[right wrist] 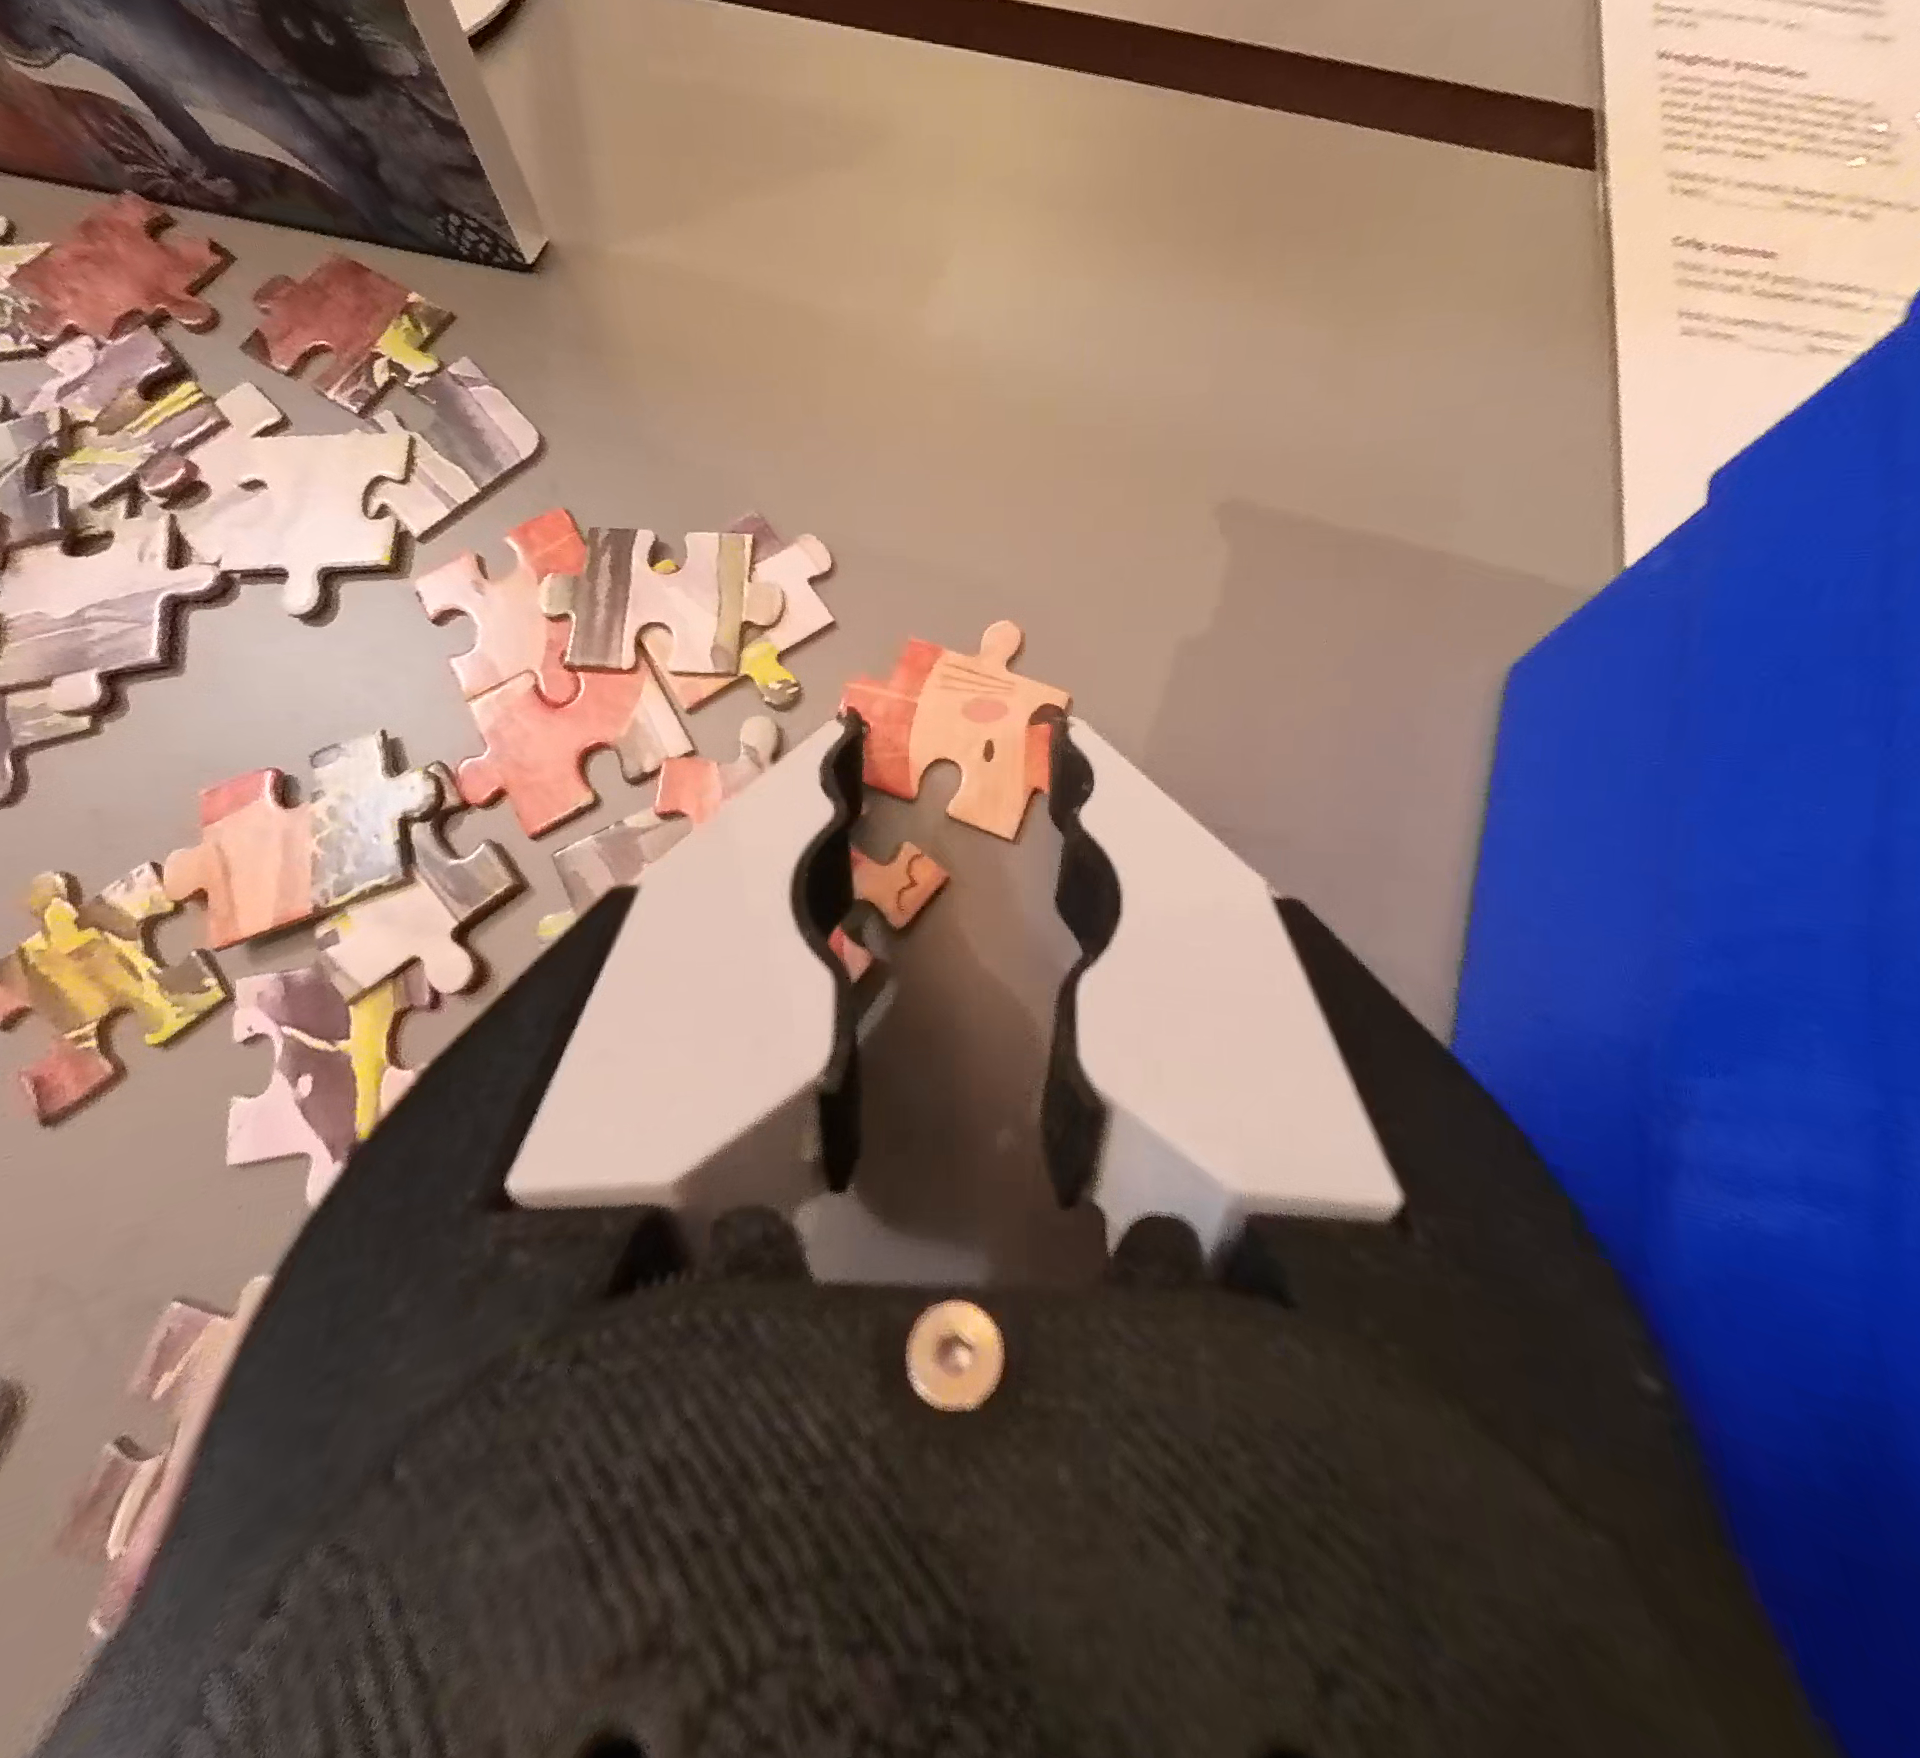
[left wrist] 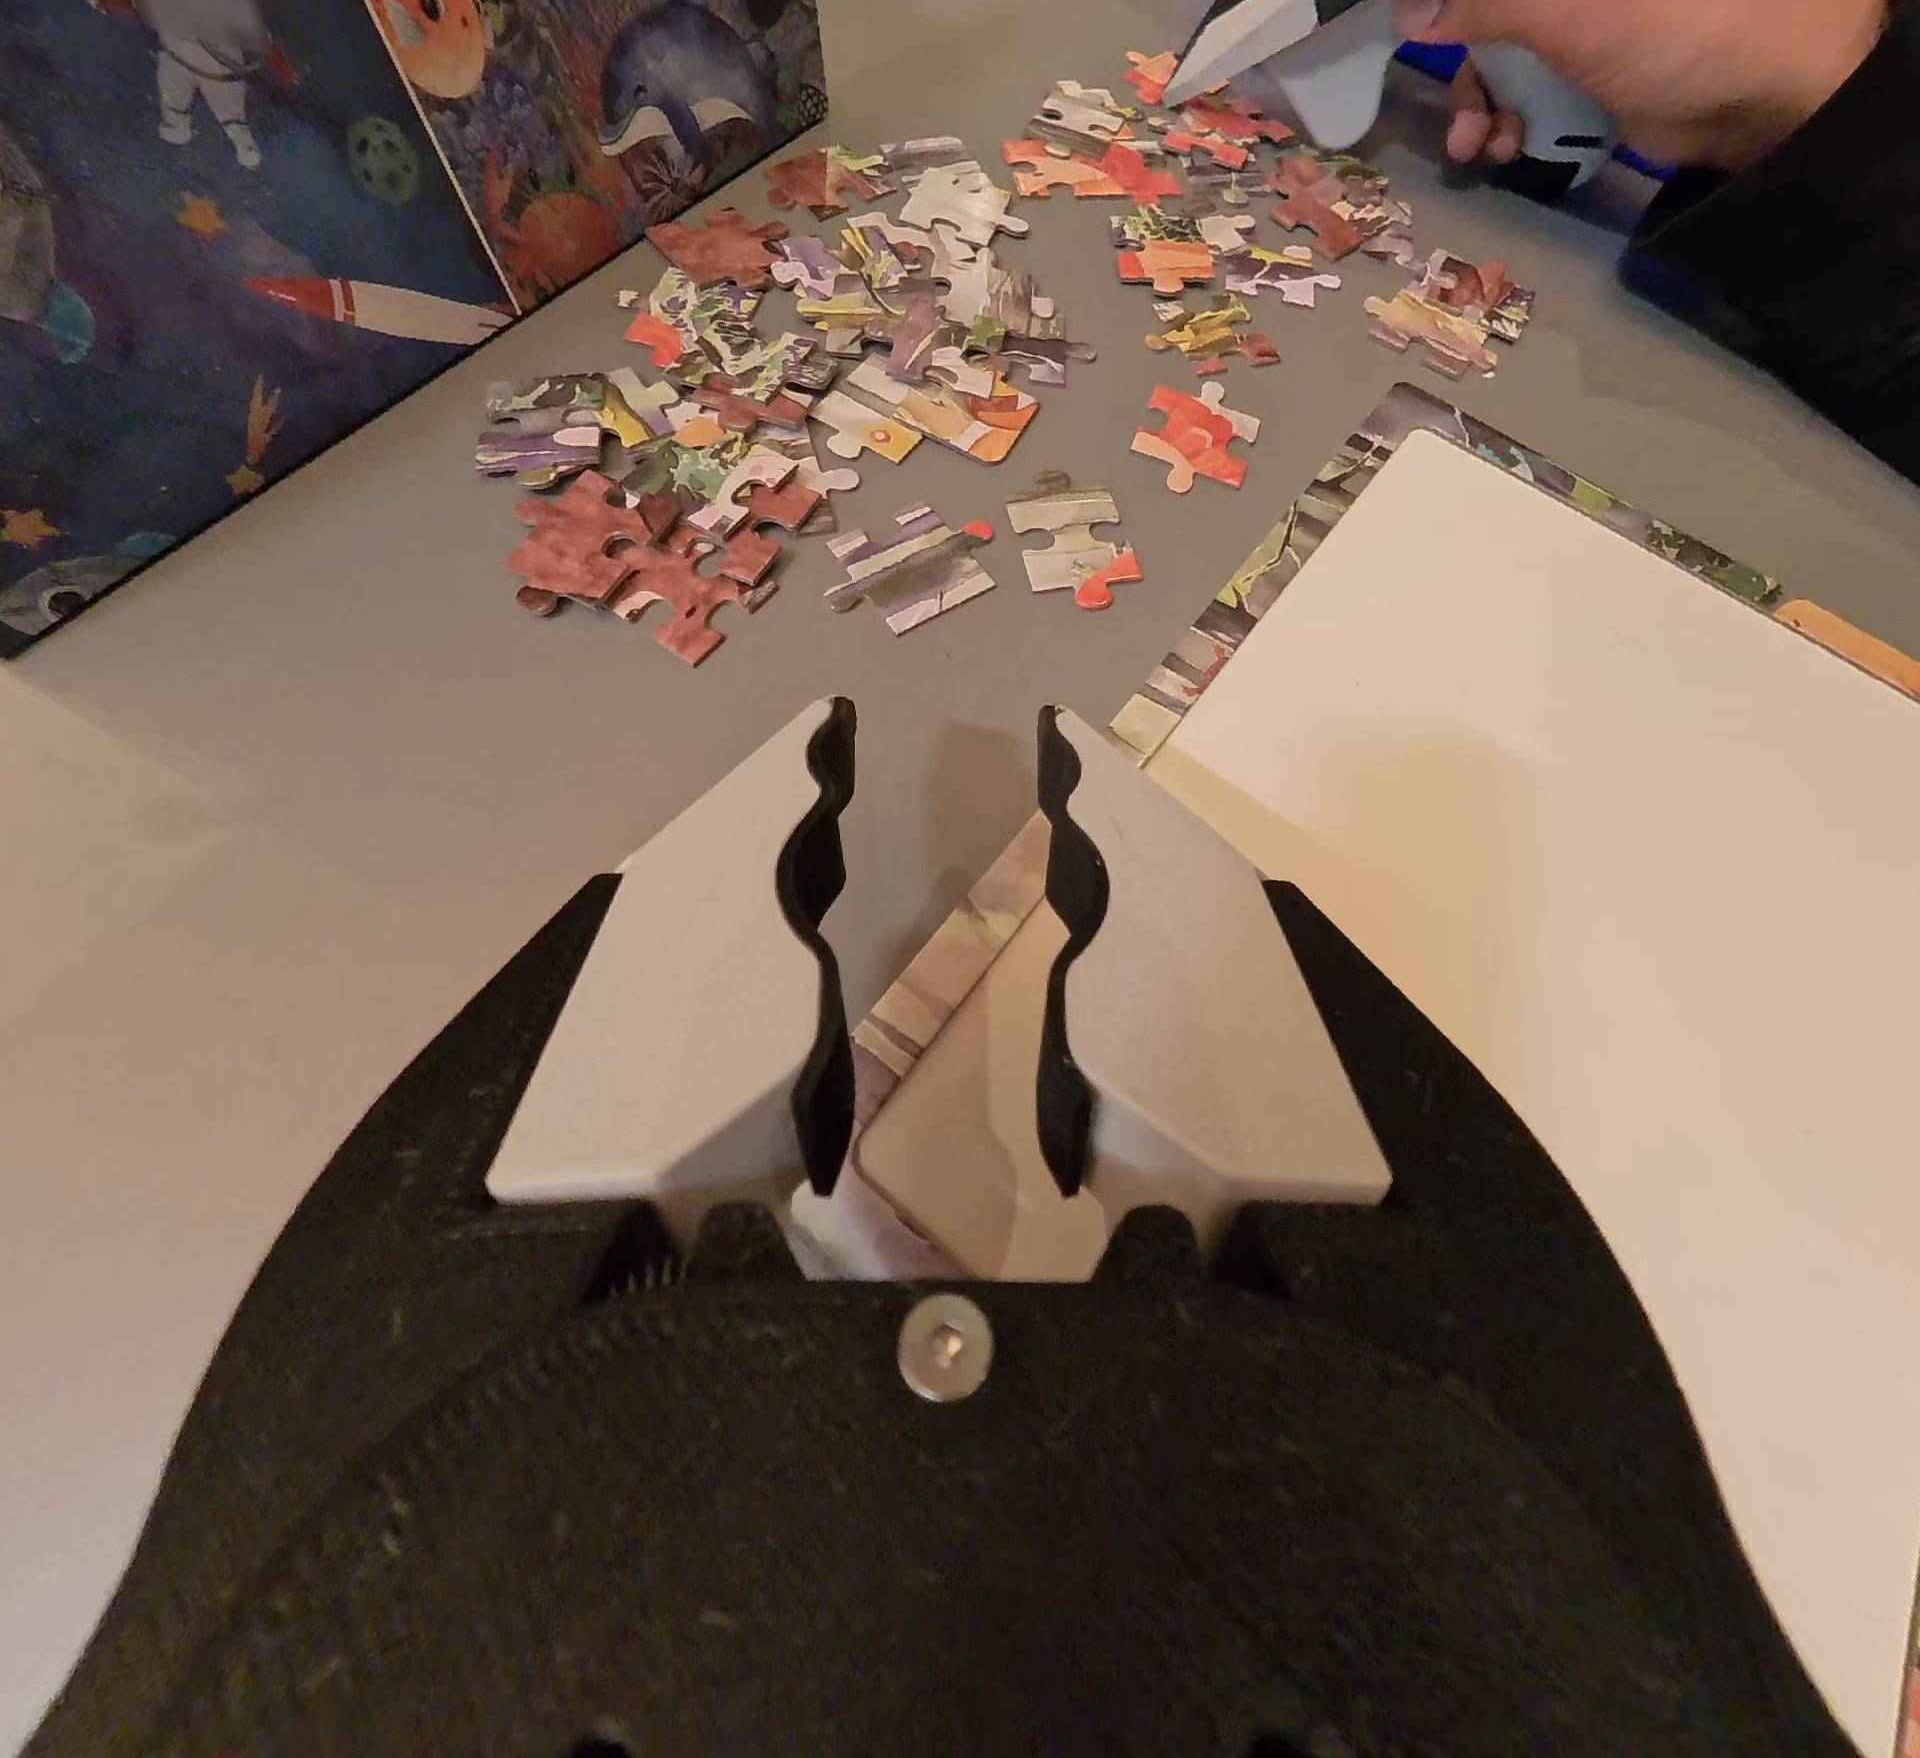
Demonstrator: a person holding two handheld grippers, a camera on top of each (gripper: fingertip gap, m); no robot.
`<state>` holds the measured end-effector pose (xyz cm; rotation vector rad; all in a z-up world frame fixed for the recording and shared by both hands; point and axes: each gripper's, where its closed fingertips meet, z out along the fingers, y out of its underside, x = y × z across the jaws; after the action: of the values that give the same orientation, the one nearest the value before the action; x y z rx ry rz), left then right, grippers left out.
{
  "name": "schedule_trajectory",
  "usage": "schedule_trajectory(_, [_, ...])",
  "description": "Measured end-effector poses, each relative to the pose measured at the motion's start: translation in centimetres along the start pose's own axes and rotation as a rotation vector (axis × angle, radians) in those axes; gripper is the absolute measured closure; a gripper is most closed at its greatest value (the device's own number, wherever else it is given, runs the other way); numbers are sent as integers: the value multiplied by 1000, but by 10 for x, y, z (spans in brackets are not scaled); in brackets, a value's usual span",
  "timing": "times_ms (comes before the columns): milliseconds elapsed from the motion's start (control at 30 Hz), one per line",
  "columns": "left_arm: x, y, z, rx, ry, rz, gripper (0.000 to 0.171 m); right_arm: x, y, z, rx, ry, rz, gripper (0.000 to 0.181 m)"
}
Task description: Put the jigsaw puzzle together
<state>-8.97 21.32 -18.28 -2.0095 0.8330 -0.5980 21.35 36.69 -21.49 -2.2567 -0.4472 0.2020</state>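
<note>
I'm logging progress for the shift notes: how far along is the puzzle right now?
Barely started. Done: nothing; the puzzle tray shows only its bare white base. In hand: the right tongs pinch one orange piece at the far edge of the pile, while the left tongs wait open and empty by the tray's corner. Left: all the loose pieces scattered on the grey table.

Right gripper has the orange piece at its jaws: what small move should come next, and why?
Probably lift the orange puzzle piece clear and carry it toward the puzzle tray: the right gripper pinches it at the tips, and the tray's white middle holds no pieces.
</note>
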Motion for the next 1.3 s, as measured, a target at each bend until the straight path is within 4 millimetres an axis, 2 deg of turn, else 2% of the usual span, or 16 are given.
schedule_trajectory(433, [1, 0, 0, 0, -4, 10, 138, -2, -1, -3, -3, -17, 28, 147])
schedule_trajectory(567, [1, 0, 0, 0, -4, 11, 138, -7, -15, -13, 62, -26, 11, 147])
schedule_trajectory(667, [1, 0, 0, 1, -2, 7, 138, -27, -32, -28, 138, -87, 1, 147])
schedule_trajectory(767, [0, 0, 0, 3, 2, -5, 138, -77, -53, -52, 228, -261, 10, 147])
schedule_trajectory(867, [-2, -1, -1, 11, 8, -26, 138, -151, -67, -80, 284, -478, -32, 147])
schedule_trajectory(933, [-4, -3, -3, 27, 8, -46, 138, -208, -64, -94, 282, -606, -105, 147])
schedule_trajectory(1033, [-11, -11, -10, 96, 4, -91, 140, -288, -38, -109, 219, -776, -226, 147])
schedule_trajectory(1100, [-19, -17, -17, 141, -2, -138, 141, -329, -15, -114, 160, -859, -288, 147])
schedule_trajectory(1200, [-30, -26, -29, 207, 3, -216, 141, -374, 19, -120, 62, -955, -348, 147])
schedule_trajectory(1300, [-38, -28, -35, 234, -8, -245, 140, -398, 48, -117, -14, -958, -436, 148])
